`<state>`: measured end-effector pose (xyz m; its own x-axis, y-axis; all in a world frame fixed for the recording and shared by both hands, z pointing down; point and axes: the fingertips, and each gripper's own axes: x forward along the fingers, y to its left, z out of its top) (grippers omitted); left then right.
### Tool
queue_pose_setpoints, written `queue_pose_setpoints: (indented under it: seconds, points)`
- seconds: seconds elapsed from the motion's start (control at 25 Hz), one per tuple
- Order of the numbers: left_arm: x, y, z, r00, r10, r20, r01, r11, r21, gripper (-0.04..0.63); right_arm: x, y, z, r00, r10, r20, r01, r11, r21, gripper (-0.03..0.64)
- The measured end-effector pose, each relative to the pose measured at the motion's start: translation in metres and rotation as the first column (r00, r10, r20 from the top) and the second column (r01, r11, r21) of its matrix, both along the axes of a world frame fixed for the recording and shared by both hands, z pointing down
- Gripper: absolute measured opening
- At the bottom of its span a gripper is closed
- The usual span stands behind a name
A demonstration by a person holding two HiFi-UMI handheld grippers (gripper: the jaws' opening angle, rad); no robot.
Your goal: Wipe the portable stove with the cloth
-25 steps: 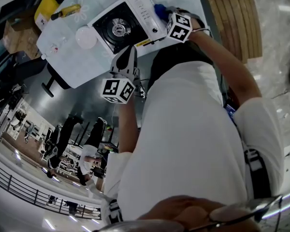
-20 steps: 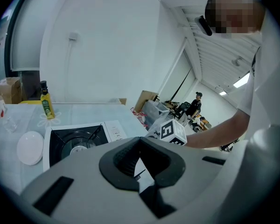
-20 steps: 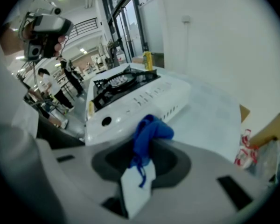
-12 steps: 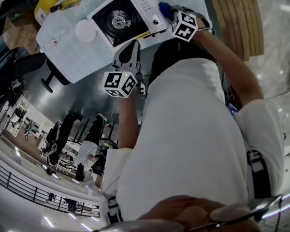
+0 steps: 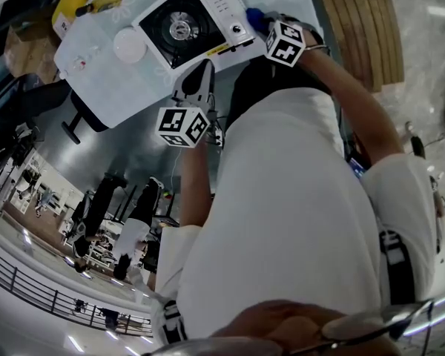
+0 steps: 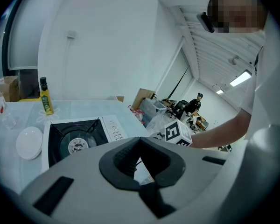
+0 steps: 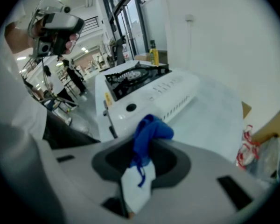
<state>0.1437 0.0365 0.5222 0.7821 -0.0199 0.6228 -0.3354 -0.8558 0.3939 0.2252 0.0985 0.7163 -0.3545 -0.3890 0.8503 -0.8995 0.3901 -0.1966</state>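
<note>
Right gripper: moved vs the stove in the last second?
Yes, slightly: right gripper, shut on the cloth, has backed off the stove, toward the person.

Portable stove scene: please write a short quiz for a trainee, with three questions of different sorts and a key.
1. True or false: the right gripper is shut on a blue cloth.
2. Which thing lies beside the portable stove? A) a white round dish B) a red kettle C) a frying pan
3. Fill the gap: between the jaws of the left gripper there is ____.

Key: 1 true; 2 A; 3 nothing.
</note>
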Motion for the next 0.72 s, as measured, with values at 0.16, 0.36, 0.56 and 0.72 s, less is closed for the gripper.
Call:
queue_pose_setpoints:
  seconds: [0.16, 0.36, 0.56, 0.72]
  points:
    - [-0.002, 0.004, 0.001, 1.0, 0.016, 0.003, -0.016, 1.0, 0.0, 0.032, -0.005, 0.009, -0.002, 1.0, -0.004, -0.002, 0.004, 1.0, -0.006, 0.124]
    - [0.0, 0.009, 0.002, 0.999, 0.041, 0.002, -0.041, 0.999, -0.003, 0.032, -0.01, 0.02, -0.002, 1.0, -0.001, -0.006, 0.001, 1.0, -0.012, 0.123]
    - [0.001, 0.011, 0.003, 0.998, 0.059, -0.004, -0.059, 0.998, 0.003, 0.032, -0.018, 0.031, -0.003, 1.0, -0.001, 0.005, 0.001, 0.999, -0.037, 0.123]
    - [0.006, 0.012, 0.002, 0.998, 0.064, -0.014, -0.064, 0.998, 0.008, 0.032, -0.018, 0.039, -0.006, 1.0, 0.006, 0.014, -0.005, 0.998, -0.059, 0.123]
